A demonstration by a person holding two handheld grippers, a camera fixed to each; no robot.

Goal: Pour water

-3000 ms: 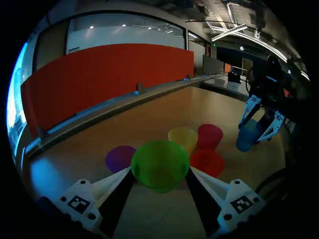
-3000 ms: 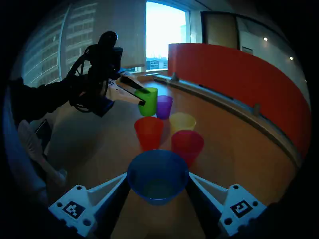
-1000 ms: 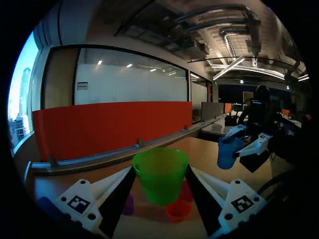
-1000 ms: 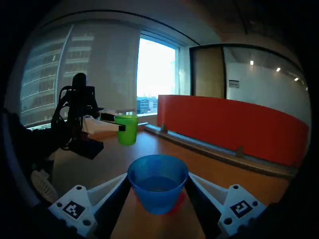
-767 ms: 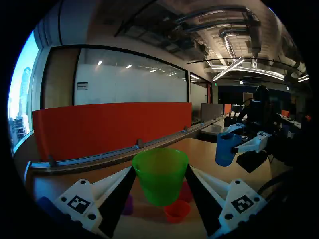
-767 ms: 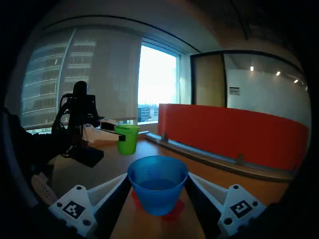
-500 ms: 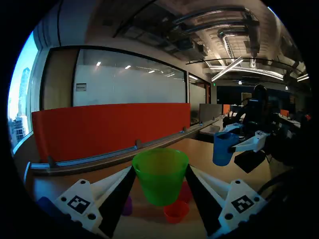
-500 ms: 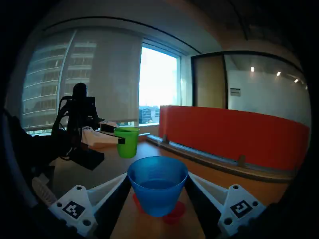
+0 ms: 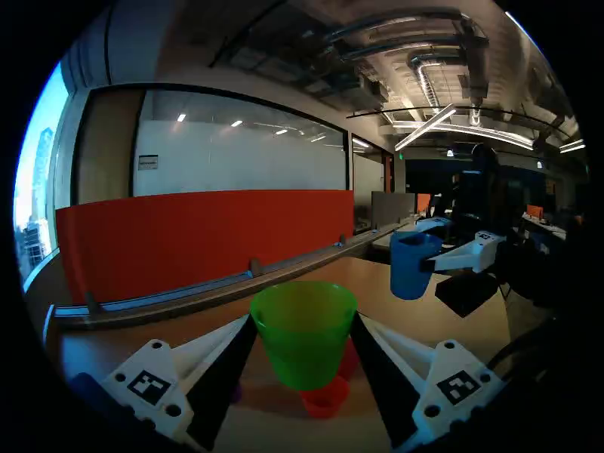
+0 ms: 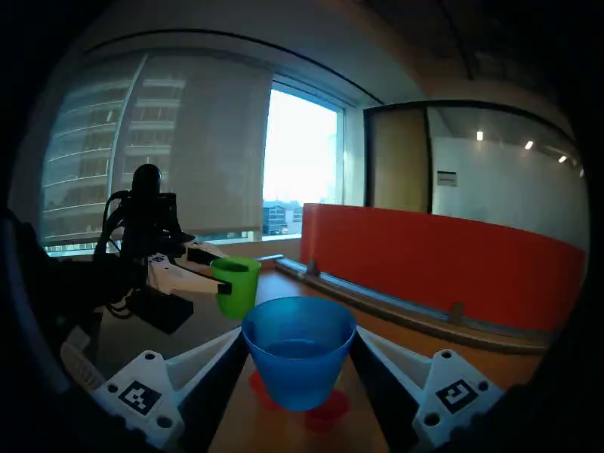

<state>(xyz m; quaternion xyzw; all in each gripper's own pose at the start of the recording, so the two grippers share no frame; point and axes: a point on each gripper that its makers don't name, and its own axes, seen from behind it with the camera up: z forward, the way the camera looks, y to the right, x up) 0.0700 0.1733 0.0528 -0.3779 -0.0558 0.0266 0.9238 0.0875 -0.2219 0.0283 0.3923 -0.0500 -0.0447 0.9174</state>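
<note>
- Left gripper [image 9: 302,326] is clamped on a green plastic cup [image 9: 303,343], one finger on each side. The cup sits upright between the fingers, lifted above the wooden table [image 9: 445,309].
- Can't tell from the left gripper view whether there's anything in the green cup. It's translucent and the light's pretty dim.
- Right gripper [image 10: 299,341] has the same kind of grip on a blue plastic cup [image 10: 299,355], fingers pressing both sides. It's upright too, and you can see a bit of water [image 10: 298,348] sitting low inside.
- In the left gripper view the blue cup hangs in the air off to the right, higher than the green one and well apart from it.
- In the right gripper view the green cup is up and to the left of the blue one, fairly near it, with a dark sleeve [image 10: 64,291] behind the gripper holding it.
- Down on the table under the held cups are an orange-red cup [image 9: 325,398] and a red cup [image 9: 348,361] just beside it.
- The long orange partition [image 9: 196,234] runs along the far edge of the table, and there's a bright window [image 10: 302,158] at the back.
</note>
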